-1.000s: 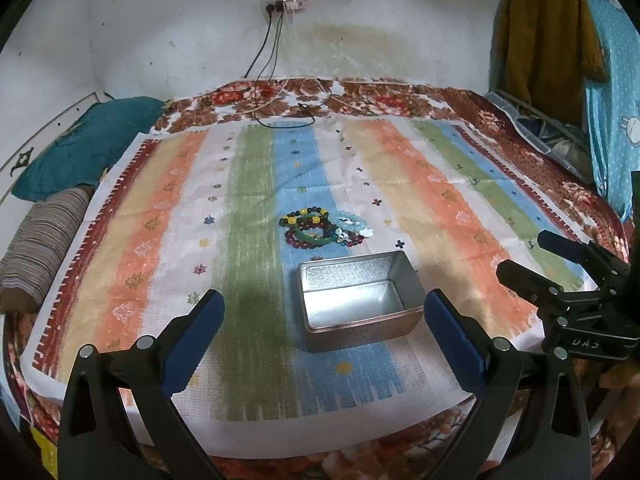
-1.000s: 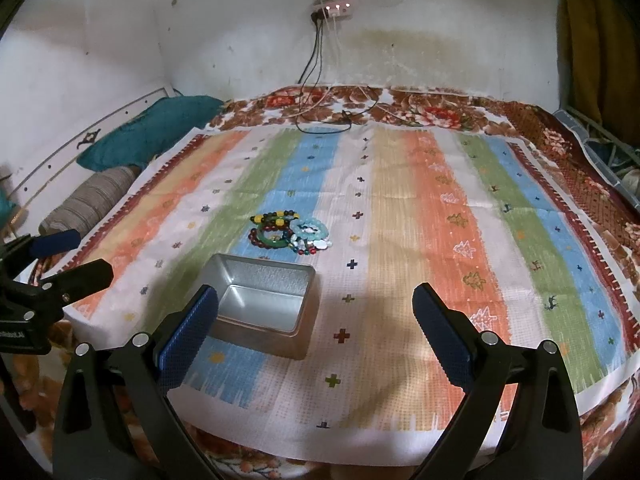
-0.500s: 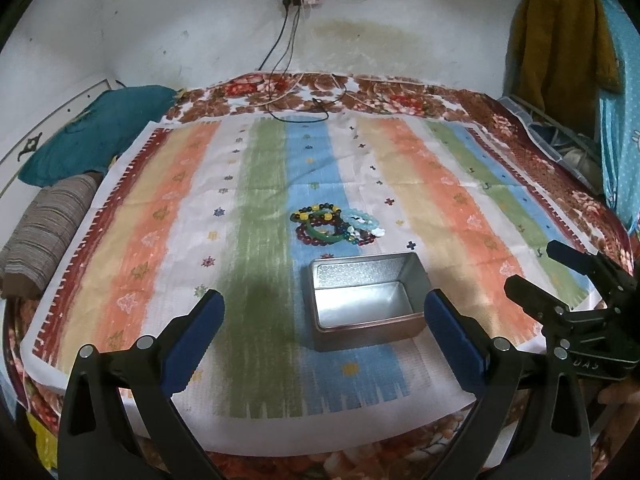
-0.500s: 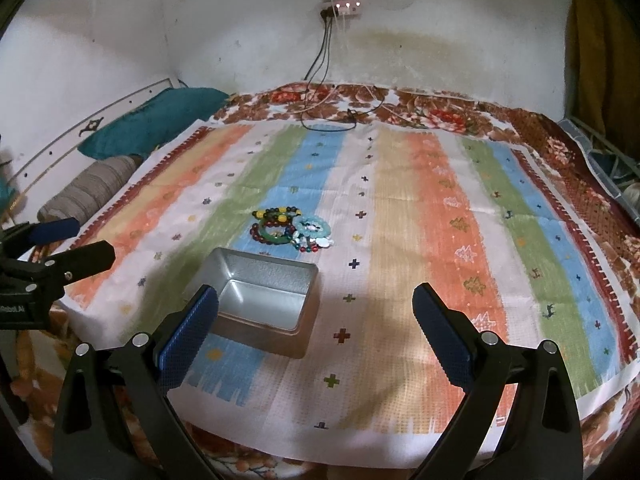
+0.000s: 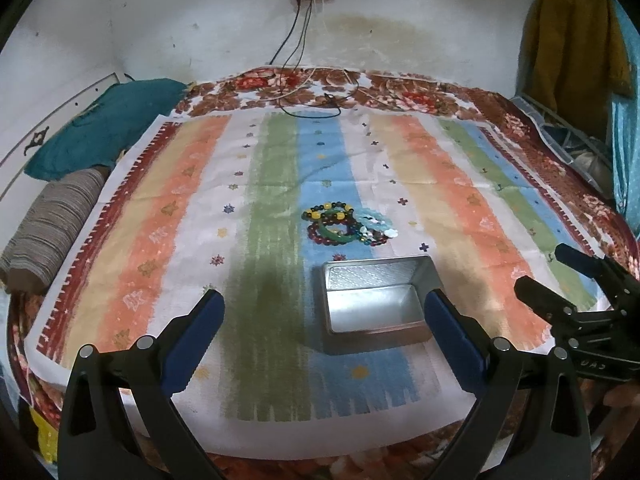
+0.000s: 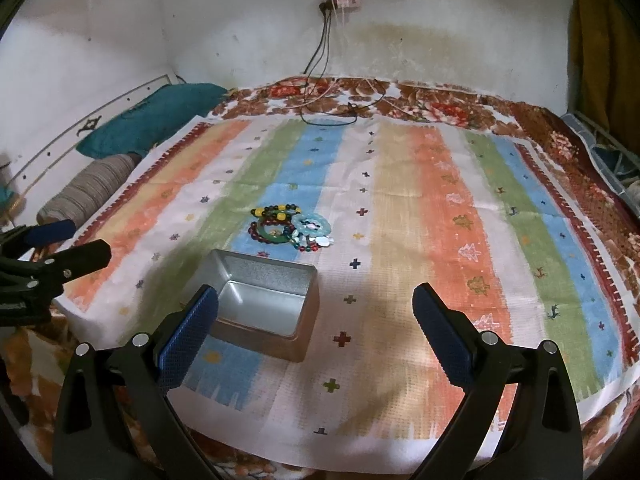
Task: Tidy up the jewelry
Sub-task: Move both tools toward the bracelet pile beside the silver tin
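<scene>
The left gripper (image 5: 324, 312) hovered with its blue-padded fingers spread wide and empty above the near edge of the striped cloth (image 5: 460, 184). The right gripper (image 6: 316, 308) was likewise spread, holding nothing. A heap of beaded bracelets (image 5: 346, 228) lay on the cloth's blue stripe, about mid-cloth. Just beside it, toward the near edge, stood an open, empty metal tin (image 5: 374, 300), apart from both grippers.
</scene>
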The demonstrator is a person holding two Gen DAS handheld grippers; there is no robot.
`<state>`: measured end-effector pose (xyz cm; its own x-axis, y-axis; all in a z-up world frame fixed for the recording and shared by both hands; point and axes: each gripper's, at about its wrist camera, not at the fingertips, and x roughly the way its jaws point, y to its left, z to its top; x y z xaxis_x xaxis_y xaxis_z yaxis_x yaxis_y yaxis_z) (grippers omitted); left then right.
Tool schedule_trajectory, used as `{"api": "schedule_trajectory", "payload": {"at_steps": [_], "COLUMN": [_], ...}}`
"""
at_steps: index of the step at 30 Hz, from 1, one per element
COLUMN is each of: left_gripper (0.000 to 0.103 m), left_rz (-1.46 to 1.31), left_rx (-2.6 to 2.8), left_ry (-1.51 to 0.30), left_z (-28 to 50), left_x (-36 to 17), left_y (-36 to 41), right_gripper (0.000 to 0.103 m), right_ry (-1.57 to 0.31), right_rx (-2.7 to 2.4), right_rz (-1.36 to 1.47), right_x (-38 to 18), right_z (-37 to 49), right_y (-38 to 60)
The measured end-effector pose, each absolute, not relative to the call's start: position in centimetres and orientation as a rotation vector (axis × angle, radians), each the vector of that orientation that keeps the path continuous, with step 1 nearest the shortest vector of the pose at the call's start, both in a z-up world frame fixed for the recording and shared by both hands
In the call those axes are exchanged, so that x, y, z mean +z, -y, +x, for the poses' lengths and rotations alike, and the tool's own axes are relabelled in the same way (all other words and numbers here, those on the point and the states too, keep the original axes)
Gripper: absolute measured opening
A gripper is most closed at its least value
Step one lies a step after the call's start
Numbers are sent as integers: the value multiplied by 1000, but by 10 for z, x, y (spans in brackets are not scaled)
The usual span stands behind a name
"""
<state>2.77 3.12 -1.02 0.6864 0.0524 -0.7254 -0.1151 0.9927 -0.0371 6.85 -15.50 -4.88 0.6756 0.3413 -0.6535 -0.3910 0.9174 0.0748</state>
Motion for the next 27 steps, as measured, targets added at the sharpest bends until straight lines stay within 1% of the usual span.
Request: {"api": "schedule_trajectory", "payload": {"at_steps": [9,27], "left_gripper": [97,97], "left_rz": [-72,-129], "left_rx": [89,161], "left_ry": [-830,-880], "left_z": [45,109], "left_x": [-9,-9], "left_y": [-35,-61], "right_gripper": [99,99], "right_ry": [-751,-828], "right_rx": [418,407], "right_rz": [-84,-90], "right_x": [-50,-51], "right_z": [84,142], "right_y": [146,127]}}
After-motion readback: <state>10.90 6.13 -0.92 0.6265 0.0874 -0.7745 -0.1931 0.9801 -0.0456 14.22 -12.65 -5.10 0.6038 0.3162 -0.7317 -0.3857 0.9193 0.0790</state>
